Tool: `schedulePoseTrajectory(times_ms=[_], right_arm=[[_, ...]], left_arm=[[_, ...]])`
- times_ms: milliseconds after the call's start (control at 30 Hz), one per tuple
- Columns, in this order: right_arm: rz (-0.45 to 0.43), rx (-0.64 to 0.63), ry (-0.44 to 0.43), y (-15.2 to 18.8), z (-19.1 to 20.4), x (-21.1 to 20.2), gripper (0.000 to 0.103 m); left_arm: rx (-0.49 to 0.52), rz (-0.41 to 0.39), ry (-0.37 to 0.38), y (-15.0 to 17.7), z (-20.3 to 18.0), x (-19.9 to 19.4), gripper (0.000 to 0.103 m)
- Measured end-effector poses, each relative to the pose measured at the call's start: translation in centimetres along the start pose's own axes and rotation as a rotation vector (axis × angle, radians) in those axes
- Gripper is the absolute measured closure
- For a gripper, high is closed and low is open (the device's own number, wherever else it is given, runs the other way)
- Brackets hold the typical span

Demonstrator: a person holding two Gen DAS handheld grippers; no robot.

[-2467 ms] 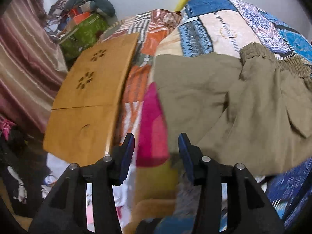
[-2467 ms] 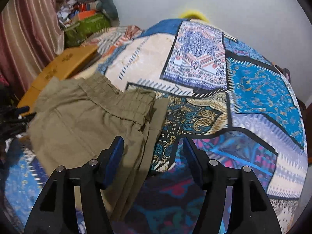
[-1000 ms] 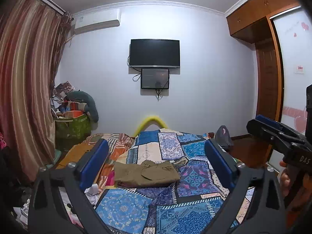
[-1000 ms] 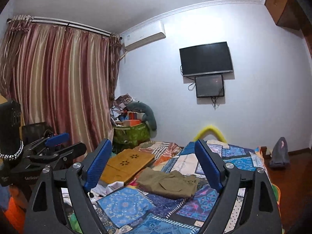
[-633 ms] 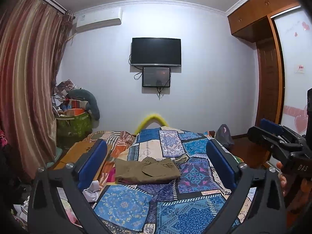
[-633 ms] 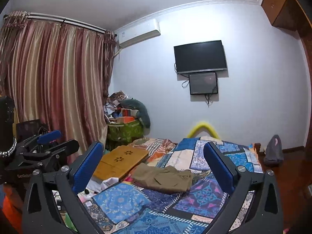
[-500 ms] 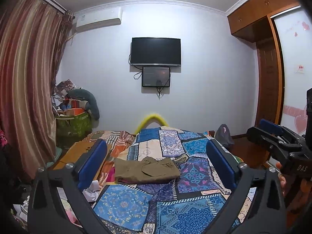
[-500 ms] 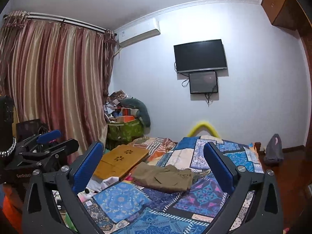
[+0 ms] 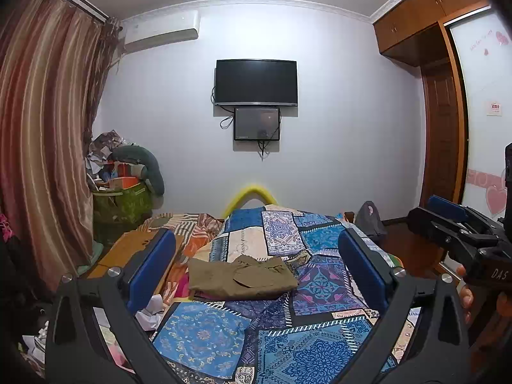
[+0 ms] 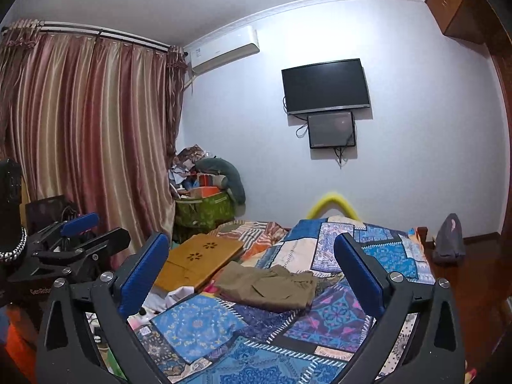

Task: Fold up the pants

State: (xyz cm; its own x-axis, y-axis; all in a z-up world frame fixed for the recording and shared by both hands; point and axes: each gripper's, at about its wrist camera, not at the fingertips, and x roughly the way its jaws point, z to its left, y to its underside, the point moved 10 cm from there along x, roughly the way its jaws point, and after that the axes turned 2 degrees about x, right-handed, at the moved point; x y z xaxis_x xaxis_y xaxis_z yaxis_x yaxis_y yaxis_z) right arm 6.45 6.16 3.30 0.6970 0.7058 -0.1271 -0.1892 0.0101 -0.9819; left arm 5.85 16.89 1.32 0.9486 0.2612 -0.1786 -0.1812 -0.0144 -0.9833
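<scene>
The olive-brown pants lie folded into a flat rectangle on the patchwork bedspread, near the bed's left side; they also show in the right wrist view. My left gripper is open and empty, held well back from the bed. My right gripper is open and empty too, also far back. Each gripper shows at the edge of the other's view: the right gripper and the left gripper.
A wooden lap desk lies on the bed's left side beside striped bedding. A green bin piled with clutter stands by the curtain. A TV hangs on the far wall. A wardrobe stands at the right.
Both grippers pulled far back and up from the pants over the last seconds and opened wide. In the last half second almost nothing moved.
</scene>
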Motion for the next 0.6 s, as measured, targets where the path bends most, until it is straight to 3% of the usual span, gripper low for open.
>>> schedulePoseTrajectory(times_ms=[600], right_arm=[[0.006, -0.001, 0.013, -0.08, -0.13, -0.10, 0.000]], left_arm=[[-0.016, 0.017, 0.011, 0.60, 0.38, 0.60, 0.000]])
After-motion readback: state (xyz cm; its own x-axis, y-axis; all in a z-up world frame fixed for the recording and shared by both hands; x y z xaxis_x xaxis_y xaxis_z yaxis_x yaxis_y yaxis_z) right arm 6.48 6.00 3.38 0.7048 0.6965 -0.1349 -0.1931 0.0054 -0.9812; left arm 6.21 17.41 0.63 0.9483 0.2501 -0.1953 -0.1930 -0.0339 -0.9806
